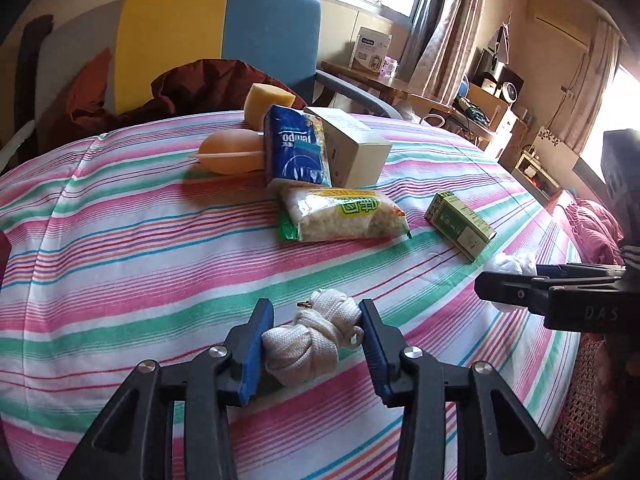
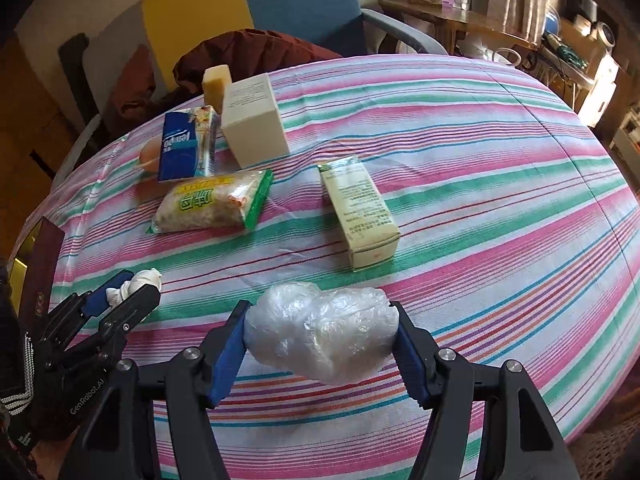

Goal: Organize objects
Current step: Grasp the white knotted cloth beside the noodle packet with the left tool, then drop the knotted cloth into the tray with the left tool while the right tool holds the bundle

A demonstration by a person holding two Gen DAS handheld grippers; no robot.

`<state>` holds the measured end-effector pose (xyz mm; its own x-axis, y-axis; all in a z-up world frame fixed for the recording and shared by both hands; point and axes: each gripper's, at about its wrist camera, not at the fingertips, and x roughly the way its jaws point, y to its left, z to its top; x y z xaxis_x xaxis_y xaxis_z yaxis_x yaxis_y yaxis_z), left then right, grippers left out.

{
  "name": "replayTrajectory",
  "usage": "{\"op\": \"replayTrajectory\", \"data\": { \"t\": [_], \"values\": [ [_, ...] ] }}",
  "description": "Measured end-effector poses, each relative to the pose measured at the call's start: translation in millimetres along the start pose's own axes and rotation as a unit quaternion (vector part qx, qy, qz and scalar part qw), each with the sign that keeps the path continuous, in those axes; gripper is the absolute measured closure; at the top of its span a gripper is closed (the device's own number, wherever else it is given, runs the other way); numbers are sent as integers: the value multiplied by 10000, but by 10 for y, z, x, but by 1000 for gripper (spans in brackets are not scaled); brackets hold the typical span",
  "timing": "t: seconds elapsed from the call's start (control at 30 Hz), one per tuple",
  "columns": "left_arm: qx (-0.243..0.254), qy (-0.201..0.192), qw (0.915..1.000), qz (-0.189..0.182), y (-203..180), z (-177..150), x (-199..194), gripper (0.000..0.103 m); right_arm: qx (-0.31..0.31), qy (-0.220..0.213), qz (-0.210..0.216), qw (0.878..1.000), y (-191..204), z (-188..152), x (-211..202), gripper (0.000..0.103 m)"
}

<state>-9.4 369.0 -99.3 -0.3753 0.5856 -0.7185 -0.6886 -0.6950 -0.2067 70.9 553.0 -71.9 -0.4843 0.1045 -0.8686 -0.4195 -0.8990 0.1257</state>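
Observation:
A knotted bundle of white cord (image 1: 308, 340) lies on the striped tablecloth (image 1: 140, 260) close to the camera. My left gripper (image 1: 316, 306) is shut on the bundle, a blue pad against each side. From the right wrist view the left gripper (image 2: 128, 284) shows at lower left with the white cord (image 2: 140, 280) poking out of its jaws. My right gripper (image 2: 319, 308) is shut on a crumpled clear plastic bag (image 2: 320, 332), held just above the cloth. In the left wrist view the right gripper (image 1: 484, 284) reaches in from the right edge with the bag (image 1: 514, 264) behind it.
Grouped at the far side are a yellow sponge (image 1: 268, 100), an orange oval object (image 1: 230, 156), a blue Tempo tissue pack (image 1: 296, 148), a white box (image 1: 356, 148) and a noodle packet (image 1: 344, 216). A green box (image 1: 460, 226) lies apart to the right. A chair (image 1: 240, 32) stands behind the table.

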Motion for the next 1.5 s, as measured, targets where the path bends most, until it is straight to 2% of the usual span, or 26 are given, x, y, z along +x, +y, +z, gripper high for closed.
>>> {"op": "replayTrajectory", "data": {
  "t": [0.27, 0.5, 0.67, 0.77, 1.03, 1.2, 1.5],
  "values": [
    [-74, -133, 9999, -64, 103, -178, -191, 59, -488, -70, 22, 9988, 268, -60, -5, 36],
    [-227, -192, 9994, -166, 186, -264, -286, 60, -367, -95, 67, 9993, 276, -104, -28, 36],
    [-17, -254, 9997, -3, 163, -393, -437, 61, -701, -370, -137, 9968, 415, -101, -105, 36],
    [47, -253, 9996, -75, 182, -475, -538, 61, -863, -490, -108, 9950, 469, -90, -132, 36],
    [33, -402, 9990, -215, 244, -561, -832, 61, -1123, -448, -47, 9926, 568, -131, -98, 36],
    [71, -594, 9980, -227, 278, -564, -1066, 61, -1054, -390, 18, 9937, 540, -135, -82, 36],
    [-287, -932, 9952, -75, 581, -556, -1467, 61, -1133, -365, 43, 9929, 578, -151, -69, 36]
  ]
}}
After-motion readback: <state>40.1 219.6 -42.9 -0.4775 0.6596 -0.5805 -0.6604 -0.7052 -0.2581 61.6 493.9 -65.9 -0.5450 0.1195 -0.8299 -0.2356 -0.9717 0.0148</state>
